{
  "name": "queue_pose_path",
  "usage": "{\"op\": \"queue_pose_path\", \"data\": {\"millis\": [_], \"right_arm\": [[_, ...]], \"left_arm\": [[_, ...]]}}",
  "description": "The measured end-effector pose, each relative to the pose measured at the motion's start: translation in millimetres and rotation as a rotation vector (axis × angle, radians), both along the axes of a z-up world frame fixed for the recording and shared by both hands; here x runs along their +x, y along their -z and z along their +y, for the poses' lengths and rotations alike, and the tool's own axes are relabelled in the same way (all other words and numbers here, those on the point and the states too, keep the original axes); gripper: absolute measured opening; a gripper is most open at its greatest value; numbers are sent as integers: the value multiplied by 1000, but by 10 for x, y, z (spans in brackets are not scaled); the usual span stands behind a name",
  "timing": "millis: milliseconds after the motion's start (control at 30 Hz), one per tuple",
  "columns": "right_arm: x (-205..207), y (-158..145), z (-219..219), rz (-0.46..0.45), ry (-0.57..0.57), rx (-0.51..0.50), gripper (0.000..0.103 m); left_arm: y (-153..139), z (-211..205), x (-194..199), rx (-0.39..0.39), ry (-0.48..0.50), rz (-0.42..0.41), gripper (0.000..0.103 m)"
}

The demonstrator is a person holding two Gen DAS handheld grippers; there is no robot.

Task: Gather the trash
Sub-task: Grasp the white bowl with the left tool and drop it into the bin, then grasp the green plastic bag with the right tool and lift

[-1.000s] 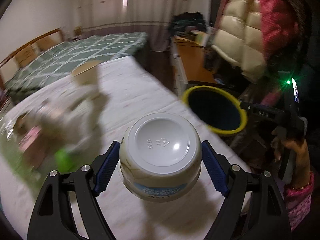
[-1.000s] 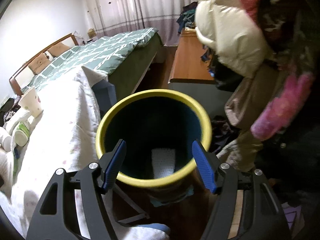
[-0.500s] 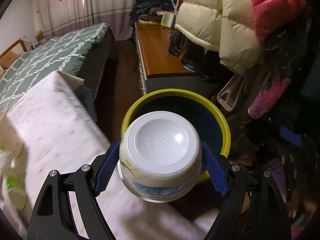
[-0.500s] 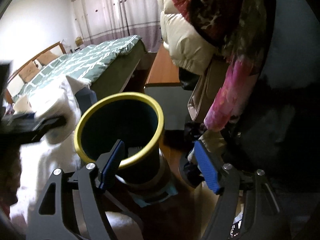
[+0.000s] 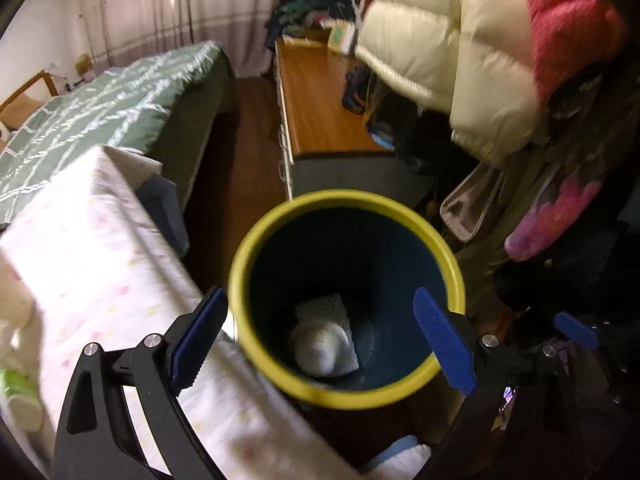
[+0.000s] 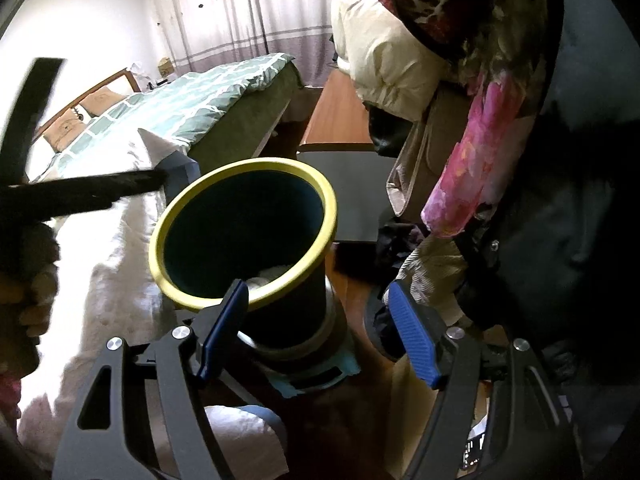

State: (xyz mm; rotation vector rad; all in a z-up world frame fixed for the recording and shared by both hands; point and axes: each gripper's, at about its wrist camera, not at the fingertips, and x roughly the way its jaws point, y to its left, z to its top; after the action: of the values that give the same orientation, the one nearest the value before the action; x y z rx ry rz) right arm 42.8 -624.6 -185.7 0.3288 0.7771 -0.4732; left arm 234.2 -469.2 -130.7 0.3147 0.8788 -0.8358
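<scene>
Surface [image 5: 100,248]: covered with a white cloth sprinkled with small pastel marks, lower left in the left wrist view; a green-and-white item [image 5: 16,392] lies at its far left edge (blurred, kind cannot be told).

Room: bed [image 5: 100,112] with a green checked quilt beyond the surface, wooden headboard [image 6: 96,96] at its far end, pale curtains [image 5: 160,12] with a mauve band on the back wall. Low wooden cabinet [image 5: 320,108] along the right side, dark wood floor [image 5: 236,184] between it and the bed. Cream puffer jacket [image 5: 448,56] hanging upper right, a red garment [image 5: 560,20] beside it, a pink floral cloth [image 6: 472,168] lower down.

Container: bin [image 5: 344,208], dark blue with a yellow rim, standing on the floor just beside the surface's edge.

Contents: white cup [image 5: 320,348] at the bottom of the bin, lying on a white netted foam sheet [image 5: 324,308] (both partly in shadow).

Left gripper [image 5: 320,340]: directly above the bin's mouth, jaws spread wide with nothing between them, blue pads [image 5: 440,340] flanking the opening.

Right gripper [image 6: 316,328]: low beside the bin's outer wall, jaws also wide apart and empty; the left tool's black frame crosses the left of this view.
</scene>
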Motion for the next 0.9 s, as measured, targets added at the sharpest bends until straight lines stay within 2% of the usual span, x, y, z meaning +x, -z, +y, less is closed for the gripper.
{"op": "queue_pose_path", "data": {"millis": [133,233,400,500,600,733,900], "right_arm": [[46,13,94,5,-24,3,69],[109,7,216,7,-54,1,69],[304,-65,569,-1,-150,-14,69],[454,-130,851,-15,-226,-21,69],[629,-202,1195,-27,-324,-27,69],[876,-365,1782,-61,-483,-36,69],[1182,-600,2434,-121,-672,25,66]], "left_arm": [[-397,616,-204,-90,-56,-29,96],[-660,1144,-427,-136,-108,-93,97],[-951,2058,-769,-144,-234,-199,98],[-1037,2613,-906,-137,-331,-241,98],[-1079,3249,-1044,-103,-476,-287,98],[-1037,3972,-1179,-83,-642,-288,98],[-932,4555,-1305,-59,-777,-299,98]]}}
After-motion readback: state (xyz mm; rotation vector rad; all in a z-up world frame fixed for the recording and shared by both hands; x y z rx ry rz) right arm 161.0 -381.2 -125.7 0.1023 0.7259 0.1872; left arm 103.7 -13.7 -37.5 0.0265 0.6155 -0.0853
